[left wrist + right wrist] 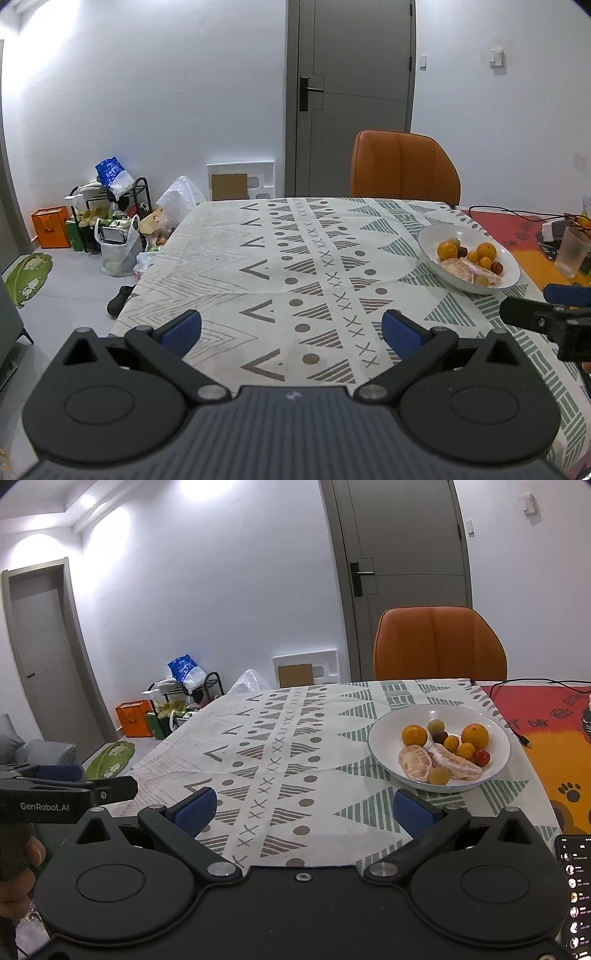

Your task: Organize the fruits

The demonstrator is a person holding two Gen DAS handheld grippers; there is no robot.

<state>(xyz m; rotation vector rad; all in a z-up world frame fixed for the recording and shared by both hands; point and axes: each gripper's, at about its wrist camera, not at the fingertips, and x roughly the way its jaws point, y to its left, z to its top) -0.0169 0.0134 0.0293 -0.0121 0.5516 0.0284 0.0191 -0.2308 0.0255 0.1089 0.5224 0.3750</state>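
A white bowl (380,734) stands on the patterned tablecloth, right of centre; it also shows in the left wrist view (432,236). It holds two oranges (414,735), peeled citrus pieces (414,763), several small yellow, green and dark fruits, and a red cherry tomato (481,757). My left gripper (291,330) is open and empty above the near table, left of the bowl. My right gripper (303,806) is open and empty, short of the bowl and to its left. The right gripper's side shows at the left wrist view's right edge (546,312).
An orange chair (439,646) stands behind the table's far edge. A red and orange mat (546,716) with a black cable lies to the right. A plastic cup (572,251) stands far right. A phone (574,890) lies at the near right. Bags and a rack sit on the floor at left.
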